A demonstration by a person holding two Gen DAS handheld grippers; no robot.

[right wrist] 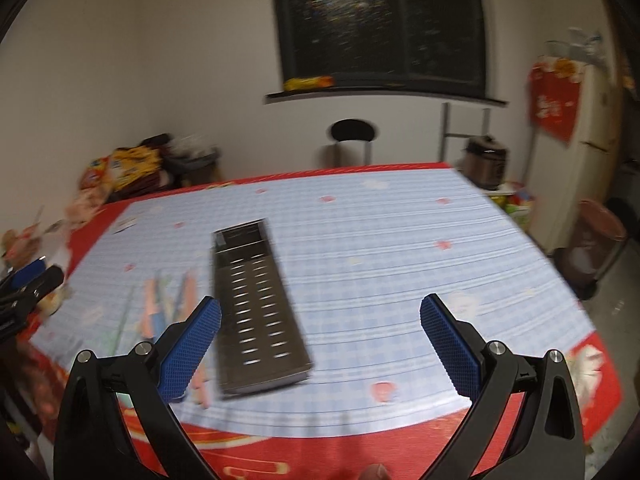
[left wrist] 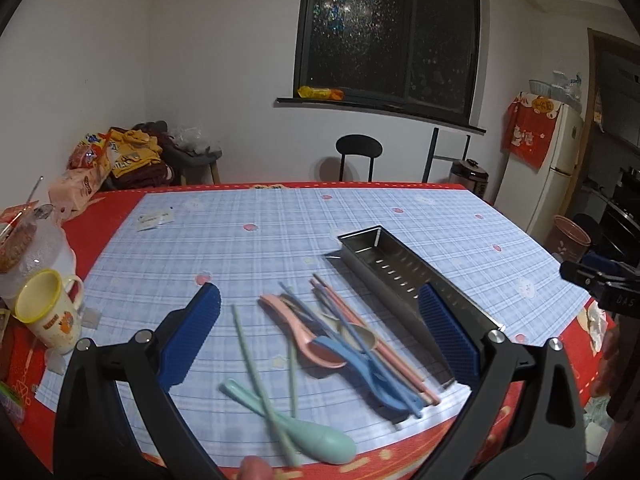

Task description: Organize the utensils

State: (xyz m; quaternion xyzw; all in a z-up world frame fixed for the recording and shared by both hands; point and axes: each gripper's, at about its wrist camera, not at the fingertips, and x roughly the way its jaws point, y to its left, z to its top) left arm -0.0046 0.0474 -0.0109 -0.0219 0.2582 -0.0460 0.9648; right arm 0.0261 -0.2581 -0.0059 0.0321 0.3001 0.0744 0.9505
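Loosely heaped: three spoons (left wrist: 320, 350), several chopsticks (left wrist: 256, 376), beside one steel tray (left wrist: 404, 276); both grippers (left wrist: 320, 336) (right wrist: 320, 340) spread wide, empty.

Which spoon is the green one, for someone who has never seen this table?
Start at the long steel tray on the blue checked cloth. Left of it lies a pile of pastel spoons and chopsticks. The green spoon lies nearest the table's front edge, apart from the pink spoon and blue spoon, with green chopsticks crossing it.
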